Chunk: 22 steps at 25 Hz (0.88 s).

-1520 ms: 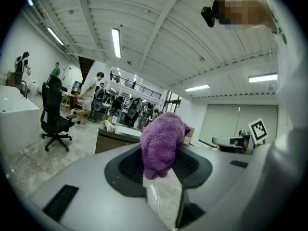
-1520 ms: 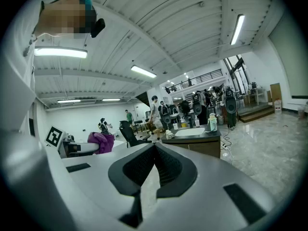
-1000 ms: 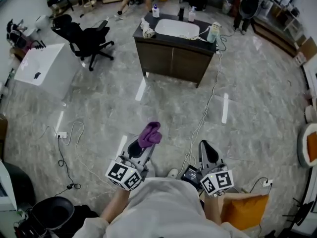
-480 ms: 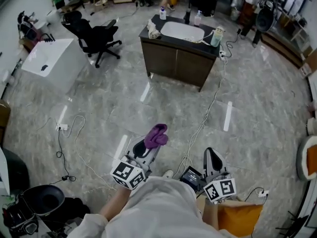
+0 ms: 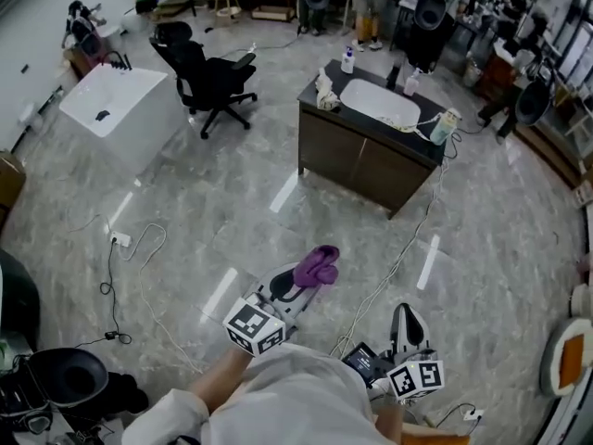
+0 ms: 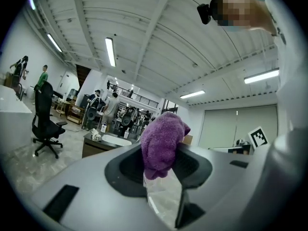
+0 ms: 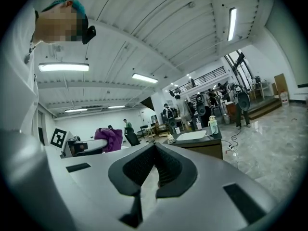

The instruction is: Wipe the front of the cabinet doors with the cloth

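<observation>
The left gripper (image 5: 301, 284) is clamped on the purple cloth (image 5: 317, 264). The left gripper view confirms it: the jaws pinch the cloth's lower end, and the rest bunches up in a soft lump above the tips. The gripper is held out ahead of the person over the grey marble floor (image 5: 222, 211), its marker cube (image 5: 253, 327) close to the white sleeve (image 5: 278, 397).

The right gripper (image 5: 409, 321) sits lower and nearer the body. In the right gripper view its jaws are brought together at the tips, with nothing between them. Its own marker cube (image 5: 415, 378) faces up at the camera.

And there's the target, the dark brown cabinet (image 5: 361, 170), well apart from both grippers across open floor. Its two front doors are shut and face toward the person. On top sits a white sink basin (image 5: 384, 103), with a white bottle (image 5: 348, 60) at the back edge, a pale bottle (image 5: 443, 126) at the right corner and a crumpled light rag (image 5: 324, 91) at the left corner. So the cloth is in the air in the left jaws, not touching the doors.

A cable (image 5: 408, 239) trails from the cabinet's right side across the floor toward the person. Off to the left stand a black office chair (image 5: 208, 77) and a white tub (image 5: 120, 105), with a power strip (image 5: 119, 240) lying on the floor nearer in.
</observation>
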Tool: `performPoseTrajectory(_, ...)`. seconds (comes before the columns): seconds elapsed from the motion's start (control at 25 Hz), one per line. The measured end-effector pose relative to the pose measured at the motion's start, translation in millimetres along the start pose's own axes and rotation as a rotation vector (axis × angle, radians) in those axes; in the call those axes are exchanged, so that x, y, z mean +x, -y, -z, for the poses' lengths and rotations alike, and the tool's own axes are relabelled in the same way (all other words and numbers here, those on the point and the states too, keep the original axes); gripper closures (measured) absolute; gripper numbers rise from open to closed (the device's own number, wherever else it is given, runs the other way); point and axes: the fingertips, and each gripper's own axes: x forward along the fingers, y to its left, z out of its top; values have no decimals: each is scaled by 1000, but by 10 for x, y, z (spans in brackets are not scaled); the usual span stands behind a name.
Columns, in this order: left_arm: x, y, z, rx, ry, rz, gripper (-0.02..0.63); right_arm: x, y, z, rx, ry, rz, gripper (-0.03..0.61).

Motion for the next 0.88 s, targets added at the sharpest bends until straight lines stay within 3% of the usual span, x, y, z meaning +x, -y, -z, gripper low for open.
performPoseTrajectory(0.16, 264, -493, -216, -15, 38, 20, 474, 568, -22, -101, 6, -3, 18, 552)
performPoseTrajectory(0.36, 329, -1086, -407, 38, 48, -2, 473, 1190, -131, -124, 37, 5, 4, 552)
performPoseTrajectory(0.52, 308, -1575, -447, -42, 34, -62, 472, 1592, -179, -120, -7, -22, 1, 552)
performPoseTrajectory(0.68, 341, -1817, -353, -82, 1, -115, 472, 1804, -149, -170, 10, -24, -22, 552)
performPoseTrajectory(0.88, 735, -1864, -305, -95, -20, -117, 472, 2075, 169, -133, 33, -54, -43, 552)
